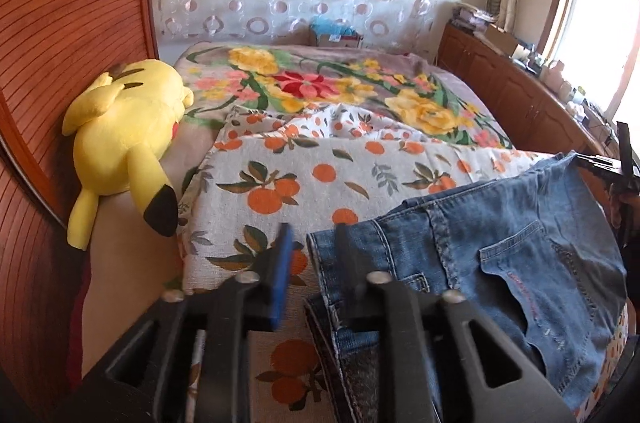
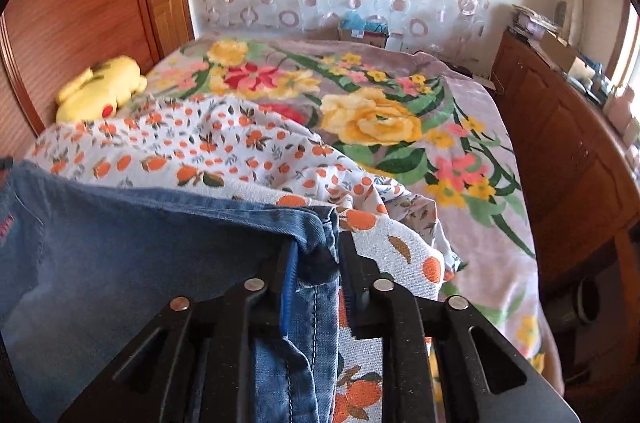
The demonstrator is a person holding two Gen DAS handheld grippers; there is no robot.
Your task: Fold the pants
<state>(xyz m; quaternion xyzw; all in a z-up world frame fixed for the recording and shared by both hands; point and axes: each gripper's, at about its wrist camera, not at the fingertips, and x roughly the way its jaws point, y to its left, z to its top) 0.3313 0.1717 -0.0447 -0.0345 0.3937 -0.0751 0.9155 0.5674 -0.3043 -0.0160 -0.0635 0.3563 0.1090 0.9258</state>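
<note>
Both grippers are cracked partway open over the jeans (image 1: 500, 255), which lie folded on the orange-print sheet (image 1: 280, 179) on the bed. The left gripper (image 1: 312, 239) straddles the denim's left edge, pads not squeezing. The right gripper (image 2: 318, 251) has the jeans' corner sitting loose between its fingers, nothing really pinched.
</note>
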